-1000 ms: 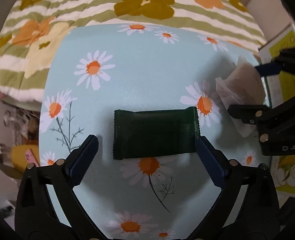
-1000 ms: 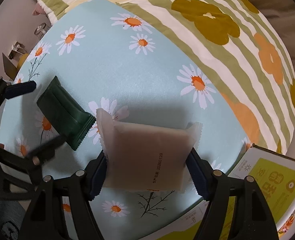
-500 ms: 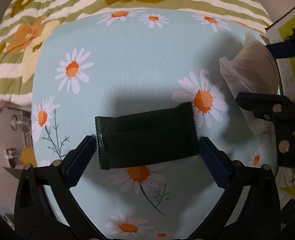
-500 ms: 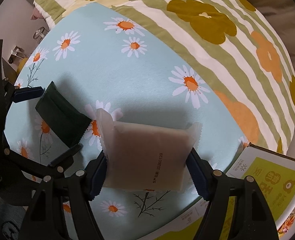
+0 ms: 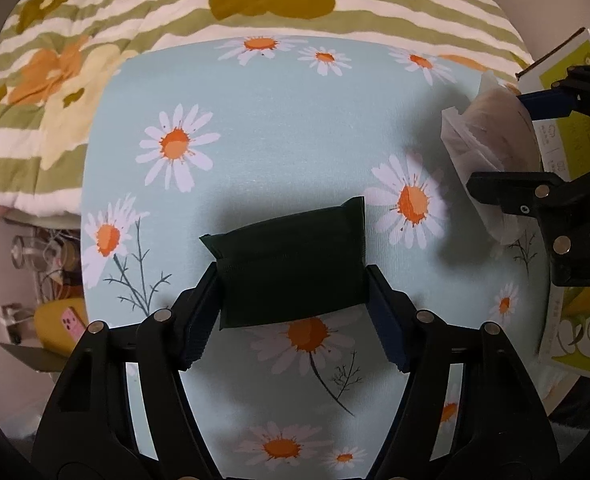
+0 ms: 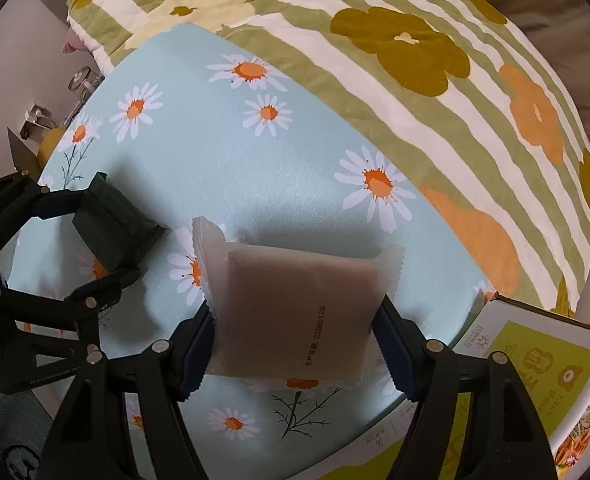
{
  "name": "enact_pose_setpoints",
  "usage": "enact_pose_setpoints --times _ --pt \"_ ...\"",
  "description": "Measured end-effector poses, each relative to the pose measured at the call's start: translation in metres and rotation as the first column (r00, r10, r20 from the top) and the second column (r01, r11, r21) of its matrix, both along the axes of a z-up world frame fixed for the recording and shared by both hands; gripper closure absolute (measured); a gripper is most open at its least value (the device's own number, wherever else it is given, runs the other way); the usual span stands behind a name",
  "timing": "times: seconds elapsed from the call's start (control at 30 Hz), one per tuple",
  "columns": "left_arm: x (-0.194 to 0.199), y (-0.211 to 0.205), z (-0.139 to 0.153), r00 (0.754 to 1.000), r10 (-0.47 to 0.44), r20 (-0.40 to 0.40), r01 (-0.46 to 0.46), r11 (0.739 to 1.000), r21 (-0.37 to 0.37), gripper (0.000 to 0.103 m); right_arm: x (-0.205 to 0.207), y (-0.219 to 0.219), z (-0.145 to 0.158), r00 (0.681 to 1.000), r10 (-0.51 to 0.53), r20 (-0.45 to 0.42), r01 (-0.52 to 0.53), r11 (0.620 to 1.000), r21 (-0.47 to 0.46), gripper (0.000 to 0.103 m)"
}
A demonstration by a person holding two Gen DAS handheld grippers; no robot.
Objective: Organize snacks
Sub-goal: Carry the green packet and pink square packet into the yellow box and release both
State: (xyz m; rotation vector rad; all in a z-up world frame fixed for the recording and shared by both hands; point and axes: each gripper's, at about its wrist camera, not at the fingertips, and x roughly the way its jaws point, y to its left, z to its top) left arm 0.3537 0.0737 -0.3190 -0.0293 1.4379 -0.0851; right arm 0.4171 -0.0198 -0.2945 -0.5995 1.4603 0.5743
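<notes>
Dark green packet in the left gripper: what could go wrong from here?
The left gripper, jaws just closed, pinches only the dark green packet near its lower part; it may slip or crumple. The right gripper with its translucent packet hangs close beside, so they could collide heading to the box.

A pale blue daisy-printed cloth (image 5: 295,128) is spread at centre. A green-and-white striped floral blanket (image 5: 175,12) is seen at twelve o'clock, and a pink phone (image 5: 72,323) at eight o'clock.
</notes>
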Motion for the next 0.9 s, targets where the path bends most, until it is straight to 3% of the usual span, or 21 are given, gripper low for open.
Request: enact_pose_setpoints --times 0.2,0.43,0.67,0.9 --pt "-0.001 0.003 0.026 0.998 -0.018 0.054 0.019 1.0 -0.024 0.037 -0.003 -0.003 0.015 0.999 -0.045 0.018 0.045 0.999 0.029 0.034" --pt "0.005 0.0 0.085 0.981 -0.088 0.171 0.095 0.995 -0.034 0.037 -0.006 -0.017 0.077 0.985 -0.133 0.11 0.122 0.987 0.101 0.034" --pt "0.01 -0.021 0.157 0.928 -0.201 0.315 0.234 0.97 -0.069 0.037 -0.025 -0.056 0.162 0.927 -0.294 0.233 0.254 0.949 0.185 0.034" --pt "0.004 -0.072 0.202 0.861 -0.324 0.392 0.382 0.921 -0.077 0.037 -0.054 -0.115 0.209 0.848 -0.443 0.292 0.386 0.892 0.233 0.034"
